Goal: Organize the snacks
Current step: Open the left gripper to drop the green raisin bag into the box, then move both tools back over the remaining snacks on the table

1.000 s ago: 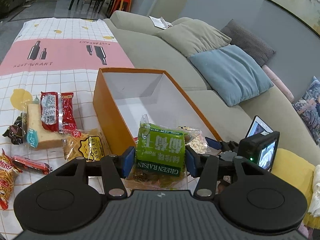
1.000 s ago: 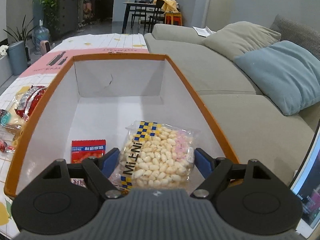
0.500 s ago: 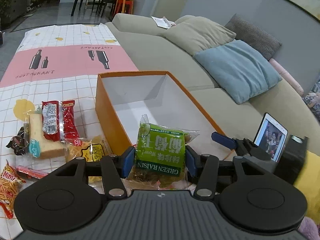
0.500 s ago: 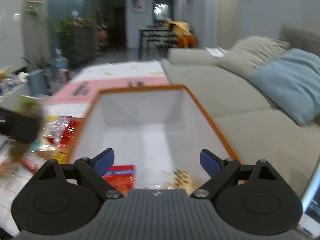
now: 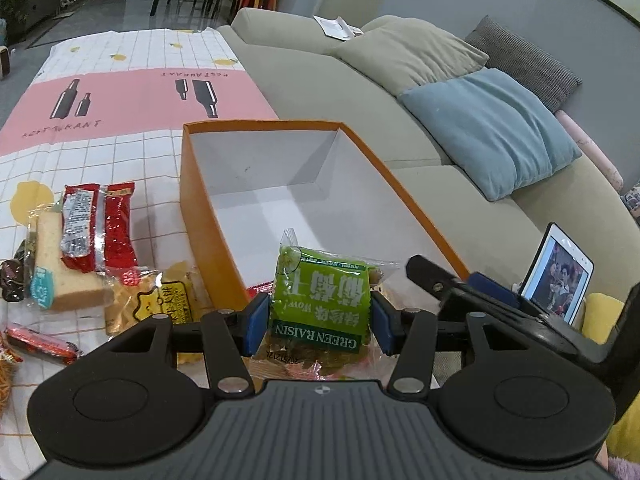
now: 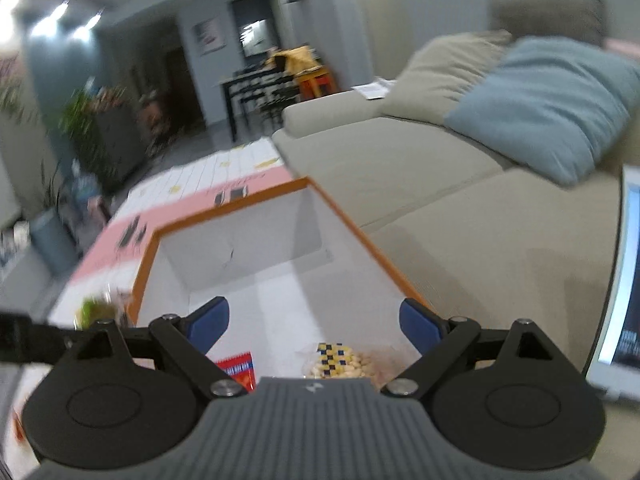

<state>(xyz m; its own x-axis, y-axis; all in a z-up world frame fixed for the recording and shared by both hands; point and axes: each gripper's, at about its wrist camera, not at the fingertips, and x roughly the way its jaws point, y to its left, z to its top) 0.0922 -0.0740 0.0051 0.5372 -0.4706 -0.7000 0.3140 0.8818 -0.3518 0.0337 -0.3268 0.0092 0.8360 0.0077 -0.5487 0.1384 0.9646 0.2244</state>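
Clamped between the blue pads of the left claw [image 5: 316, 320] is a green raisin packet [image 5: 322, 304], a clear crinkly wrapper with a bright green label printed "GREEN RAISIN", held at the lower centre of the left wrist view just over the near end of the orange box [image 5: 200, 216]. That box has orange outer walls and a white inside, and its far half is bare. Right claw [image 6: 316, 326] stands wide apart with nothing between its pads; its jaws have just been opening. Below it, at the bottom centre of the right wrist view, a clear bag of pale puffed pieces [image 6: 344, 364] with a blue-and-yellow chequered strip lies on the box floor, and a small red packet [image 6: 236, 372] lies just left of it. At the left of the left wrist view, loose snacks lie on the checked cloth of the worktop [image 5: 132, 160]: a wrapped cake slice [image 5: 52, 272], two red packets [image 5: 100, 228] partly over it, and a yellow biscuit bag [image 5: 160, 300] against the box wall. A sofa [image 5: 320, 92] with a blue cushion [image 5: 492, 128] fills the right, and a lit phone [image 5: 560, 280] stands at the lower right. The right wrist view is blurred.
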